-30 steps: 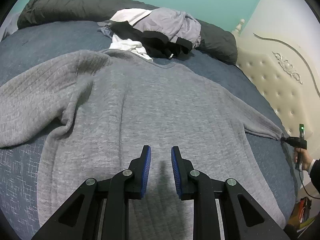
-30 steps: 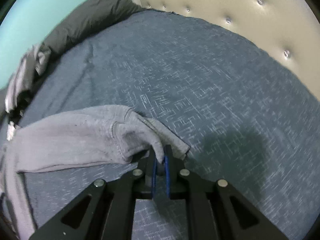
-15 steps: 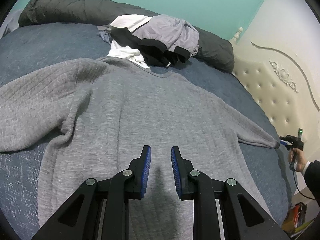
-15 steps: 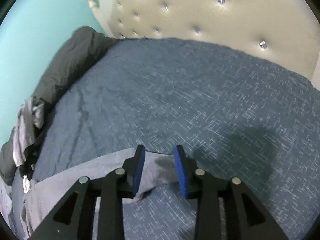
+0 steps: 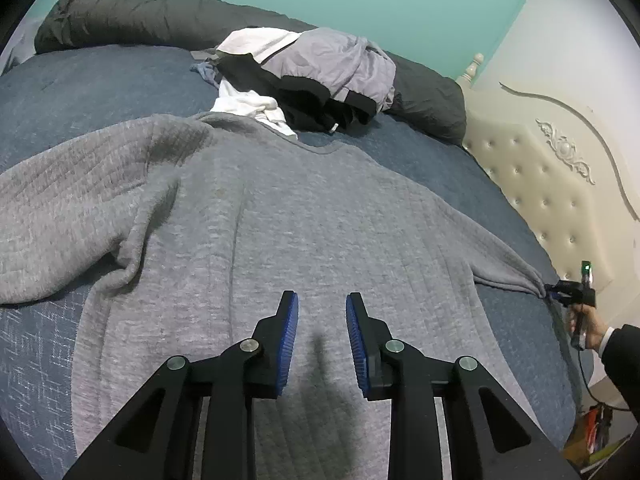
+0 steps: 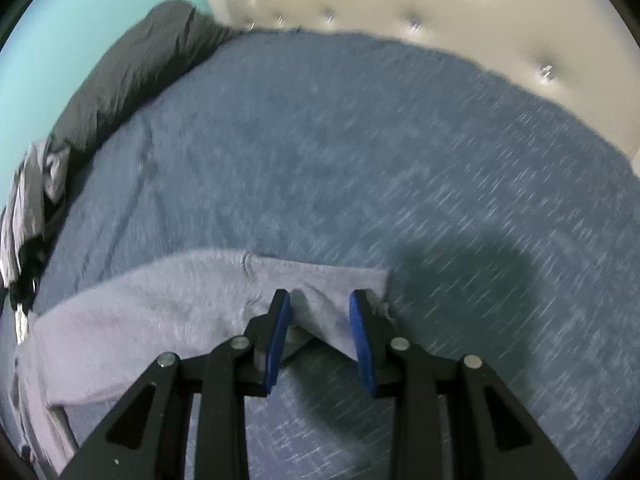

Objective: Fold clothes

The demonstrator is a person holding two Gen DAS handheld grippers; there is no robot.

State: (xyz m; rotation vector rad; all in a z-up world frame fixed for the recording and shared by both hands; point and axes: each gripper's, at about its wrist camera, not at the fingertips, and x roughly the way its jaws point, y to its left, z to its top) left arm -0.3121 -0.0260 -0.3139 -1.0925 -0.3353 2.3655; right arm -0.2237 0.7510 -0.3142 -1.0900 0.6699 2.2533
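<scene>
A grey quilted sweater (image 5: 304, 216) lies spread face up on the blue bedcover (image 5: 100, 88), collar at the far side. Its left sleeve is bunched and folded at the left. My left gripper (image 5: 322, 300) hovers over the lower body of the sweater, and its jaws are opening with nothing between them. The right sleeve is stretched out to the right, where my right gripper (image 5: 554, 293) sits at its cuff. In the right wrist view the cuff (image 6: 332, 280) lies flat under my right gripper (image 6: 320, 300). Those jaws are opening and the pads do not press the cloth.
A pile of white, black and light grey clothes (image 5: 316, 76) sits beyond the collar. A dark rolled duvet (image 5: 128, 16) runs along the far edge. The cream tufted headboard (image 5: 552, 184) borders the bed on the right. A person's hand (image 5: 588, 322) holds the right gripper.
My right gripper has let go of the sleeve cuff and its jaws have parted. The cuff, pinched and lifted before, now lies flat. My left gripper's jaws stand slightly wider.
</scene>
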